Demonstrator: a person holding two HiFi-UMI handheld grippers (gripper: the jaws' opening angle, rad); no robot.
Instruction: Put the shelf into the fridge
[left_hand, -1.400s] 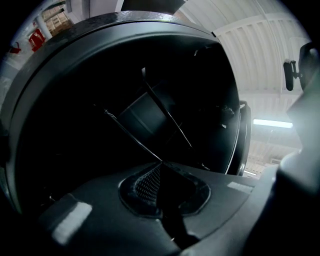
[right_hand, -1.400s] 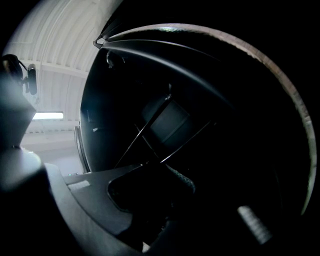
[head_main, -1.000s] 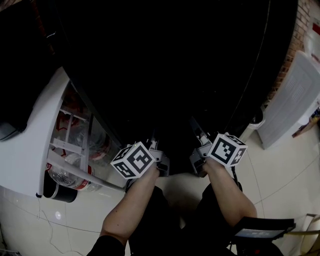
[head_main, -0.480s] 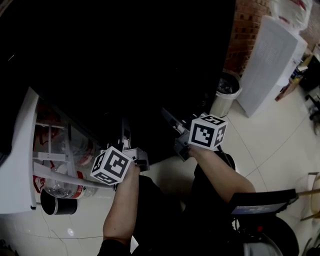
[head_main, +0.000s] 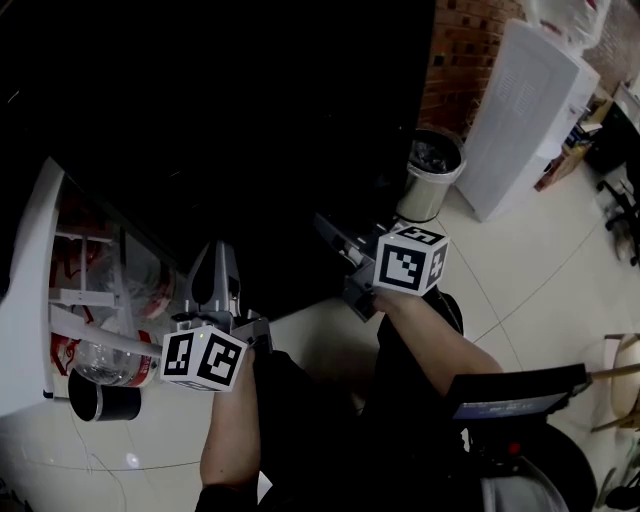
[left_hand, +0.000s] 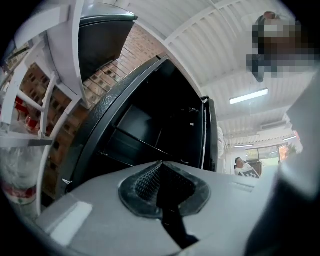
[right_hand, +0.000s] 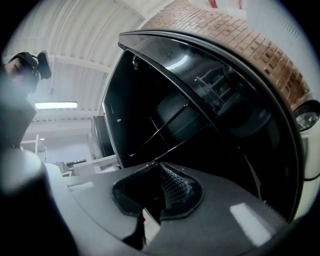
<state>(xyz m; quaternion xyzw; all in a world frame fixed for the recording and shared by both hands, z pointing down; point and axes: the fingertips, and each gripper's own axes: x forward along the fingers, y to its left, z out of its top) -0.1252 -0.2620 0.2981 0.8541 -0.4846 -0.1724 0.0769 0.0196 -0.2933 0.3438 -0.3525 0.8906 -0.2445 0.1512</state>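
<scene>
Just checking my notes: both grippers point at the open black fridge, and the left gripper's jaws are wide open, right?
No, the left gripper's jaws are shut, pads together with nothing between them; the left gripper view shows it. Both it and the right gripper do point at the open black fridge.

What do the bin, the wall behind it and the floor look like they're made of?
The bin looks like metal: silvery brushed sheen on its round side. The wall is red brick, matt, with pale mortar lines. The floor seems glossy pale tile: joint lines and light reflections.
</scene>
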